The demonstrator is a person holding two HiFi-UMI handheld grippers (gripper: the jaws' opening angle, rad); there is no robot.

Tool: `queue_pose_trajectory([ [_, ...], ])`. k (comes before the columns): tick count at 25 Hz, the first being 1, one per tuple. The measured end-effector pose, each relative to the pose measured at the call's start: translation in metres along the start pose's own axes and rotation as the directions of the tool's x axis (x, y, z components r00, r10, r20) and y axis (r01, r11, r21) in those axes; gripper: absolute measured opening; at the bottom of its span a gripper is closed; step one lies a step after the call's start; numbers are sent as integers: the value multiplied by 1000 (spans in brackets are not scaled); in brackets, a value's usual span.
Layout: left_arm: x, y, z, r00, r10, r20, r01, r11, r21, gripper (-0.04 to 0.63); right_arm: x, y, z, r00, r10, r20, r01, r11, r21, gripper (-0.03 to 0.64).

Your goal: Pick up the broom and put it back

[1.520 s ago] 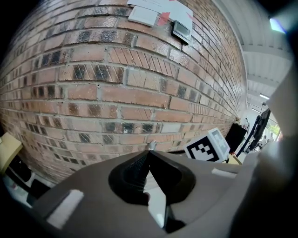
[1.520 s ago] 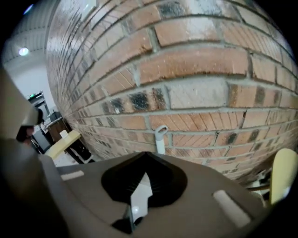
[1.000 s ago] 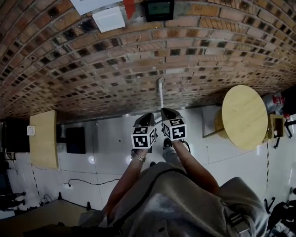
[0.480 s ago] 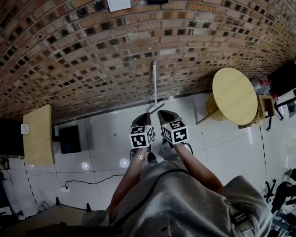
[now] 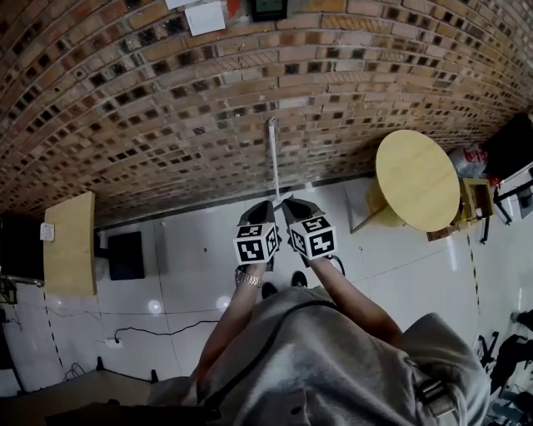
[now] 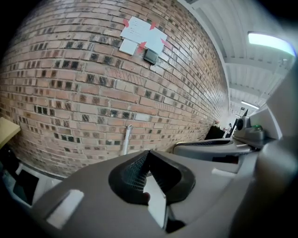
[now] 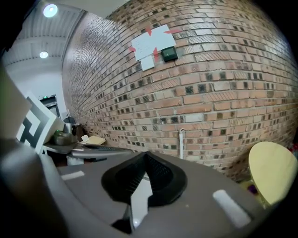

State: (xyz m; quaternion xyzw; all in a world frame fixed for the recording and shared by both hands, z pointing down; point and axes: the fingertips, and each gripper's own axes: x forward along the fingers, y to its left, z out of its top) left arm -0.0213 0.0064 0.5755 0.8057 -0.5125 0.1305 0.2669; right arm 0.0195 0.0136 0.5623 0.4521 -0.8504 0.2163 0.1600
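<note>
The broom shows as a thin white handle [image 5: 271, 154] standing upright against the brick wall, straight ahead of me. Its lower end is hidden behind my grippers in the head view. The handle also rises just above the left jaws in the left gripper view [image 6: 125, 139] and to the right of the right jaws in the right gripper view [image 7: 181, 139]. My left gripper [image 5: 265, 206] and right gripper [image 5: 288, 203] are held side by side over the white floor, short of the wall. Both are shut with nothing between the fingers, tips meeting in each gripper view [image 6: 148, 151] [image 7: 146, 154].
A round yellow table [image 5: 416, 179] stands right of the broom, with a small wooden stand [image 5: 475, 200] beyond it. At the left are a wooden tabletop [image 5: 68, 245] and a black box [image 5: 127, 254]. A black cable [image 5: 166, 312] lies on the floor. Papers and a black device [image 5: 268, 8] hang on the wall.
The wall and the broom handle have come closer and the handle now stands directly above the gripper tips. Both grippers stayed shut and side by side.
</note>
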Motion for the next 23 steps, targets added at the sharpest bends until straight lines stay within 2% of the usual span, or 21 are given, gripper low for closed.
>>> queue_pose_trajectory([
  [7,6,-26,0,1000,-8,-6,8,999,44,-20,-15,-20,-6,1000,9,5,-10,999,42,-3],
  [15,4,-32,-3,1000,-10,-17,11,998,65,-20,-17,-7,4,998,46,44,-47,998,30,-3],
  [23,2,-33,-3,1000,-25,-14,26,997,73,-20,-18,-1,-1,997,65,42,-67,997,49,-3],
])
